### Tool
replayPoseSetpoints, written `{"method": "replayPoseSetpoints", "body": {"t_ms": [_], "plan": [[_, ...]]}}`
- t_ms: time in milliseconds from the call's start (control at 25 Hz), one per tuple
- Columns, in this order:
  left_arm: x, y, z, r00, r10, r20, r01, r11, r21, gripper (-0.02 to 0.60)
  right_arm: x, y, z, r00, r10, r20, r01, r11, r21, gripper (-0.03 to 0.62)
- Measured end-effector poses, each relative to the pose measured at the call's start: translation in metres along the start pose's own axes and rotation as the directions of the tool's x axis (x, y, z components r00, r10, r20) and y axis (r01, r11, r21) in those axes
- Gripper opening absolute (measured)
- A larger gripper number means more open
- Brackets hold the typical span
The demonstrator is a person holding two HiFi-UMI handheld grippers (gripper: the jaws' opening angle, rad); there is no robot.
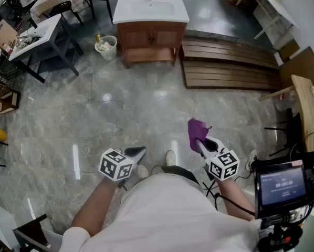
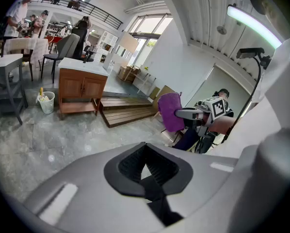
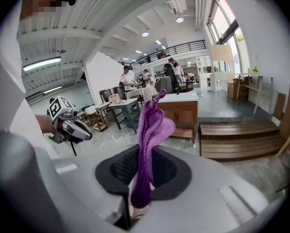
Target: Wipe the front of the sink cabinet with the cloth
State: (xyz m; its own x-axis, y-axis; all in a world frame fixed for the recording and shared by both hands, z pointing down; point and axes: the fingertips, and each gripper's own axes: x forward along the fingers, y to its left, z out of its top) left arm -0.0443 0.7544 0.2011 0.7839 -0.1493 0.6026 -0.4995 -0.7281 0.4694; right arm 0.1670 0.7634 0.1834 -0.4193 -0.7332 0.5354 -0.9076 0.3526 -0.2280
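The sink cabinet [image 1: 150, 35] is brown wood under a white basin top and stands far ahead across the floor. It also shows in the left gripper view as cabinet [image 2: 82, 89] and in the right gripper view as cabinet [image 3: 184, 113]. A purple cloth [image 1: 197, 132] sticks up from my right gripper [image 1: 202, 144], which is shut on it. In its own view the cloth [image 3: 150, 130] is pinched between the jaws of the right gripper [image 3: 141, 178]. My left gripper [image 1: 137, 152] is held low beside it, and in its own view the left gripper [image 2: 146, 161] is shut and holds nothing.
A waste bin [image 1: 106, 47] stands left of the cabinet. Low wooden slat platforms [image 1: 228, 64] lie to its right. Tables and chairs [image 1: 39, 35] crowd the far left. A wooden board [image 1: 306, 109] and a screen device [image 1: 282, 185] are at the right. People stand in the background.
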Motion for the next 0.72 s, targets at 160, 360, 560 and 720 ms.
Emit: {"method": "replayPoseSetpoints", "body": {"t_ms": [160,360,560,720], "plan": [[0.016,-0.001,0.016,1.0,0.021,0.017,-0.021,1.0,0.003,0.008,0.002,-0.019,0.007,1.0,0.013,0.013,-0.013,1.0,-0.02,0.055],[0.077,-0.015,0.086,0.998,0.065,0.024,-0.065,0.998,0.007,0.008,0.0,-0.108,0.029,0.999,0.046,0.007,-0.045,0.999,-0.019,0.055],[0.116,-0.01,0.124,0.995,0.101,0.024,-0.101,0.995,0.014,0.008,0.024,-0.151,0.03,0.994,0.098,-0.039,-0.099,0.995,-0.026,0.055],[0.136,-0.002,0.137,0.996,0.09,-0.001,-0.09,0.995,0.034,0.008,0.051,-0.172,0.033,0.994,0.107,-0.033,-0.108,0.994,-0.015,0.055]]}}
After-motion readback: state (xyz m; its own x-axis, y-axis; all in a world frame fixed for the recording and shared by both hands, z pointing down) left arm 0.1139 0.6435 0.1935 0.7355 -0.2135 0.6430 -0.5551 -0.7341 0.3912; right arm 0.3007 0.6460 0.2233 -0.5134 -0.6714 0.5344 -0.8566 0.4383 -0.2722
